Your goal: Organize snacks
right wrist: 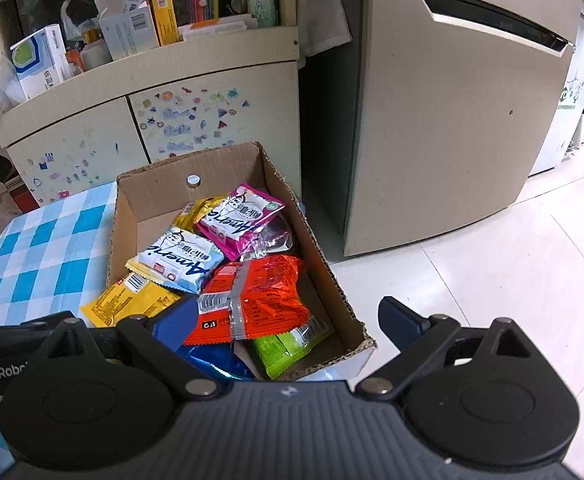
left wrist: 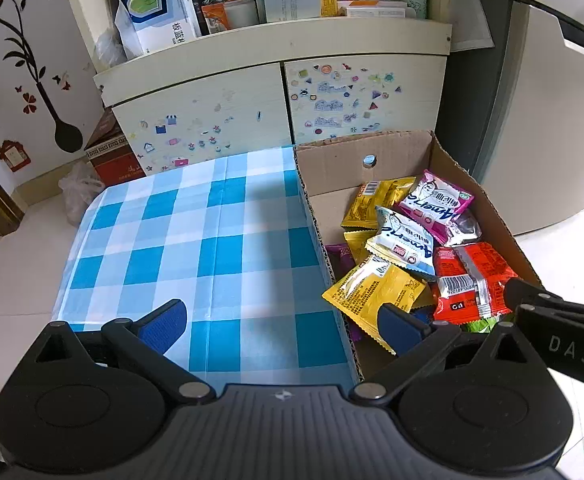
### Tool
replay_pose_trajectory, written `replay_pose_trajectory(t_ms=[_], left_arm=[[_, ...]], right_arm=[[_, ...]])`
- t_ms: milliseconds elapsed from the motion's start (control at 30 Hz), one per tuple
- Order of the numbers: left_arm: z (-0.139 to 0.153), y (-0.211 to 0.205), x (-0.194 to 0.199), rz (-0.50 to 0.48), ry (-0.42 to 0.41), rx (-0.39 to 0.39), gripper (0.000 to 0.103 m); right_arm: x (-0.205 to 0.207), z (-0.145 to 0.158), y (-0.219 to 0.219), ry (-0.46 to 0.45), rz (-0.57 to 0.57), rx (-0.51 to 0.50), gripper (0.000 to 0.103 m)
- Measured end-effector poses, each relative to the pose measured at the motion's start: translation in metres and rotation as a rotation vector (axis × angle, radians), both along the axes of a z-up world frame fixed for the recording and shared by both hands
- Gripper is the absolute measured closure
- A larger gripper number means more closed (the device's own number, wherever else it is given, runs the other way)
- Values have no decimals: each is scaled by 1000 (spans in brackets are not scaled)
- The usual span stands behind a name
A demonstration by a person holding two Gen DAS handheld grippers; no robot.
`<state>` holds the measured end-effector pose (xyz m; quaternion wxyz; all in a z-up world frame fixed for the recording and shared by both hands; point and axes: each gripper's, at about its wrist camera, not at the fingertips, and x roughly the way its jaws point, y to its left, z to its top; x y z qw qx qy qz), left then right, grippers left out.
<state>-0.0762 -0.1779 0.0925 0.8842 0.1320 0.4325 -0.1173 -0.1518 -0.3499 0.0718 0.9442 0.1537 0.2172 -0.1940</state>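
A cardboard box (left wrist: 332, 160) (right wrist: 148, 184) stands on the right of a blue checked tablecloth (left wrist: 196, 232) (right wrist: 44, 248). It holds several snack packets: a red one (left wrist: 472, 280) (right wrist: 260, 300), a yellow one (left wrist: 376, 292) (right wrist: 128, 304), a light blue one (left wrist: 404, 240) (right wrist: 180, 260), a pink one (left wrist: 436, 204) (right wrist: 240, 216) and a green one (right wrist: 288, 344). My left gripper (left wrist: 284, 320) is open and empty over the box's left wall. My right gripper (right wrist: 288, 320) is open and empty above the box's near right corner.
A cream cabinet (left wrist: 252, 92) (right wrist: 92, 120) with stickers and a cluttered shelf stands behind the table. A fridge (right wrist: 452, 120) stands to the right. A red carton (left wrist: 112, 152) and a plastic bag (left wrist: 78, 196) sit on the tiled floor at left.
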Motion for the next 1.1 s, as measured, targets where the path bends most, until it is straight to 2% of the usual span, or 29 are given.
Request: replay_pose_trajectory(t_ms=[1100], left_arm=[[-1,6,1,-10,8,-16,0]], right_arm=[[3,-1,4,1,-3,-8,7]])
